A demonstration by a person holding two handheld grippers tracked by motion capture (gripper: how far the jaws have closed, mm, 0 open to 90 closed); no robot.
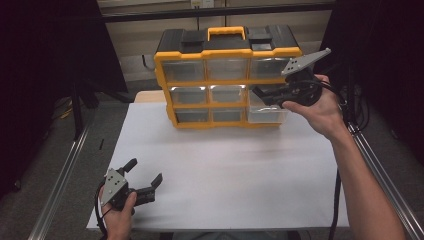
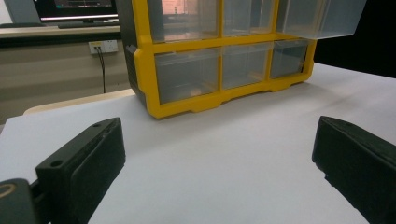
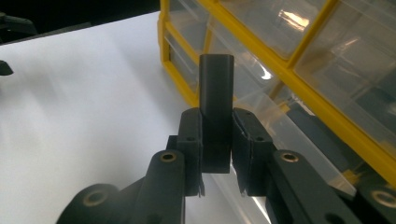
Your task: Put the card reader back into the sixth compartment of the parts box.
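Observation:
A yellow and black organiser (image 1: 228,52) with several clear drawers stands at the back of the white table (image 1: 225,165). One clear drawer (image 1: 268,114) in its right column is pulled out. My right gripper (image 1: 258,93) hovers just above that drawer, shut on a small dark rectangular block (image 3: 215,105), with the drawer (image 3: 280,135) below it. My left gripper (image 1: 146,171) rests near the table's front left corner, jaws wide apart and holding nothing. In the left gripper view the gripper (image 2: 219,154) faces the organiser (image 2: 140,60) and the pulled-out drawer (image 2: 322,18).
Metal rails run along both sides of the table (image 1: 60,180). A wall with a socket and cable (image 2: 100,49) lies behind the organiser. Bare white tabletop stretches between the organiser and the left gripper.

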